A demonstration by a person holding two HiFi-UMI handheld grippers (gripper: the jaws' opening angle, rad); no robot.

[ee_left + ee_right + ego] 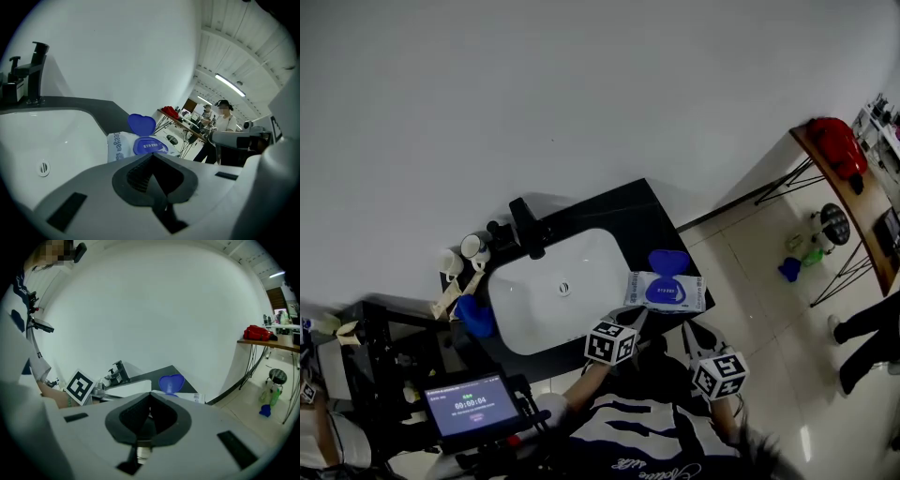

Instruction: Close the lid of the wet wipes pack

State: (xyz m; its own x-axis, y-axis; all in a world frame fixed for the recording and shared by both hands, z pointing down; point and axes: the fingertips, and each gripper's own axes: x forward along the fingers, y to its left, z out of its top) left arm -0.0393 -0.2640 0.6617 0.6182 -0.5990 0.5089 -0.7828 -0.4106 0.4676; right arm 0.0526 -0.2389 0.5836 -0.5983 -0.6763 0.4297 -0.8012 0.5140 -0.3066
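wipes pack: soft white plastic pouch, lying flat on the dark matte worktop, just right of the sink
lid: glossy blue, kinda heart-shaped, flipped up and standing open over a blue oval frame
sink: smooth white rounded basin, blocky black tap behind it
left gripper: grey fingers clenched tip to tip, nothing in them, near the pack
right gripper: fingers pinched together too, empty, also close to the pack
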